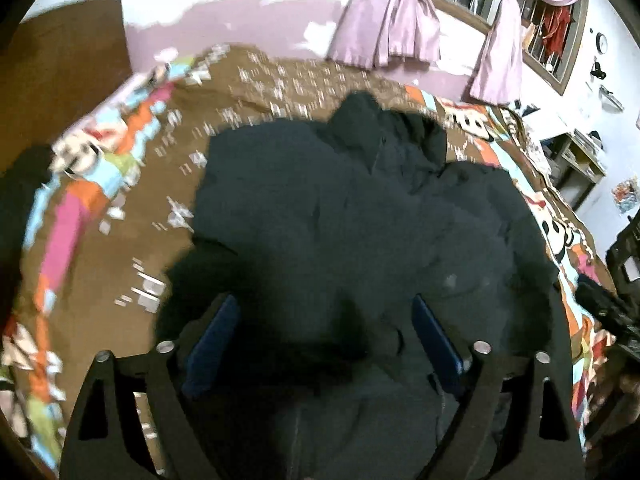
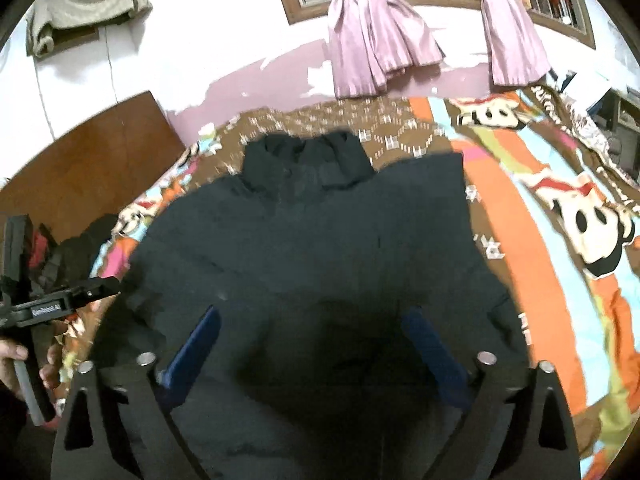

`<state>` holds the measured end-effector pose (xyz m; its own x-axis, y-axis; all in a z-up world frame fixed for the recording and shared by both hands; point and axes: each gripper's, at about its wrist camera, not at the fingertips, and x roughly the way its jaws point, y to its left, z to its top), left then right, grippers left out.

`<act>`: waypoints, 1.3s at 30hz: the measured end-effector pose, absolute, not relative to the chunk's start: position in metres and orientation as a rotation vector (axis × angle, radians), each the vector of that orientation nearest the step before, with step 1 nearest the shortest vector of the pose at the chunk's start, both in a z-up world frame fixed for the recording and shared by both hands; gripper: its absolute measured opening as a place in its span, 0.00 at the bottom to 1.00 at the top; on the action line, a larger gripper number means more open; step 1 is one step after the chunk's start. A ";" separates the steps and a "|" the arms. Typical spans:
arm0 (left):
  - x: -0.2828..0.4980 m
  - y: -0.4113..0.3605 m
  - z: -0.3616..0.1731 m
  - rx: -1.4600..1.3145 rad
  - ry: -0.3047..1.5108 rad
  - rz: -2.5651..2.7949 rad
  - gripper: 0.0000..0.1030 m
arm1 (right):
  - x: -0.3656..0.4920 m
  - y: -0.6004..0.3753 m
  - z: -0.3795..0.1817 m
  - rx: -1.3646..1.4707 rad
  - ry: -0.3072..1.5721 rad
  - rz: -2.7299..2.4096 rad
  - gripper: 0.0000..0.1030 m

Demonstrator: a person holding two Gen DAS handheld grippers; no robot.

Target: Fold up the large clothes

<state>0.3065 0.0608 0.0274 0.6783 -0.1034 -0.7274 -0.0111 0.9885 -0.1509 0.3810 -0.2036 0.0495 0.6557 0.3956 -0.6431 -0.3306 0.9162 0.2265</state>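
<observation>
A large dark jacket (image 1: 340, 200) lies spread on the bed, its collar (image 1: 360, 116) at the far end. In the right wrist view the same jacket (image 2: 320, 220) fills the middle, with the collar (image 2: 308, 156) toward the wall. My left gripper (image 1: 324, 304) hovers over the jacket's near part, open, its blue pads (image 1: 216, 336) wide apart and nothing pinched between them. My right gripper (image 2: 312, 314) is also open above the near part of the cloth, with only the flat cloth below its blue pads (image 2: 192, 352).
A brown bedspread (image 2: 520, 208) with bright cartoon prints covers the bed. Pink curtains (image 2: 376, 48) hang at the far wall. A wooden board (image 2: 80, 168) and a dark clothes pile (image 2: 80, 248) sit left. A person's hand (image 2: 12, 360) shows at the left edge. Shelves (image 1: 580, 160) stand right.
</observation>
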 end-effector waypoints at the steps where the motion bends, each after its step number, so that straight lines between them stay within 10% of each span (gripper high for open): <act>1: 0.298 0.059 0.042 -0.134 0.790 -0.043 0.90 | 0.375 -0.204 0.062 0.097 0.738 0.420 0.98; 25: 0.152 0.001 0.255 -0.064 0.745 -0.087 0.98 | 0.252 -0.212 0.251 0.061 0.746 0.445 1.00; 39: 0.273 0.035 0.261 -0.059 0.651 -0.062 0.98 | 0.412 -0.218 0.235 0.242 0.825 0.328 1.00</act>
<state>0.2729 0.0354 0.2607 0.7939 -0.0764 -0.6033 0.0395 0.9965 -0.0742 0.4124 -0.2183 0.2351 0.6327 0.3761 -0.6769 -0.1904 0.9228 0.3349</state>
